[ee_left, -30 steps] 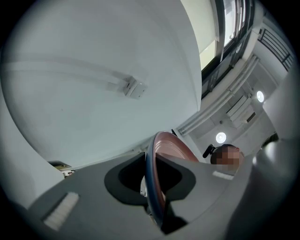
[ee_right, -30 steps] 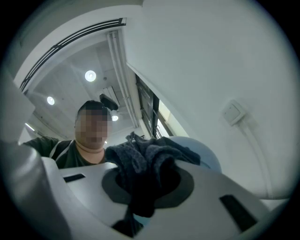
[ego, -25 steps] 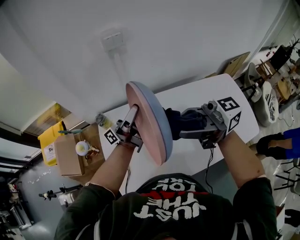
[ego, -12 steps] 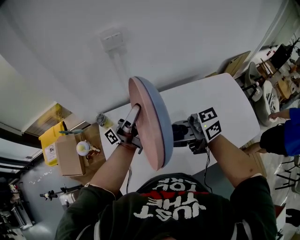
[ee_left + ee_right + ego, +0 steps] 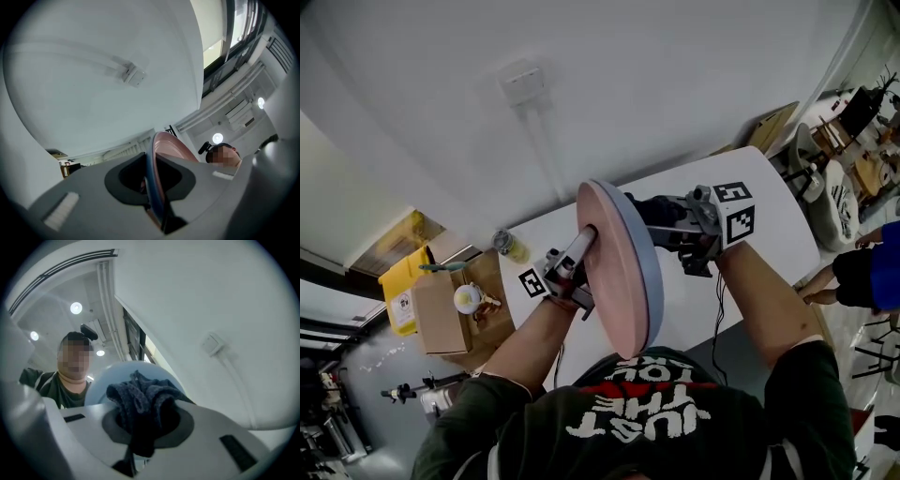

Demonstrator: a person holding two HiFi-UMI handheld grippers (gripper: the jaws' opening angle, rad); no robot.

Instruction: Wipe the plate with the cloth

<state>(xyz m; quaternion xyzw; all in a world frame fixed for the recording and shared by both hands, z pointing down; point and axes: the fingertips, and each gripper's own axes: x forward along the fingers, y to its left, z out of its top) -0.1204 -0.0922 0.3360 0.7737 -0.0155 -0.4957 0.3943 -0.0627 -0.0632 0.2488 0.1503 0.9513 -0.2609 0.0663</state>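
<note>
I hold a round plate upright and edge-on above the table, pink back to the left, blue face to the right. My left gripper is shut on its rim from the pink side. In the left gripper view the plate's rim runs between the jaws of the left gripper. My right gripper is shut on a dark blue cloth, which sits against the upper part of the blue face. In the right gripper view the bunched cloth fills the right gripper, with the plate's blue face behind it.
A white table lies below, against a white wall. Left of it stand a cardboard box, a yellow bin and a small jar. A person's arm shows at the right edge, near cluttered chairs.
The plate has shifted right in the head view. The right gripper with the cloth slid down along the blue face, then back up to its upper part.
</note>
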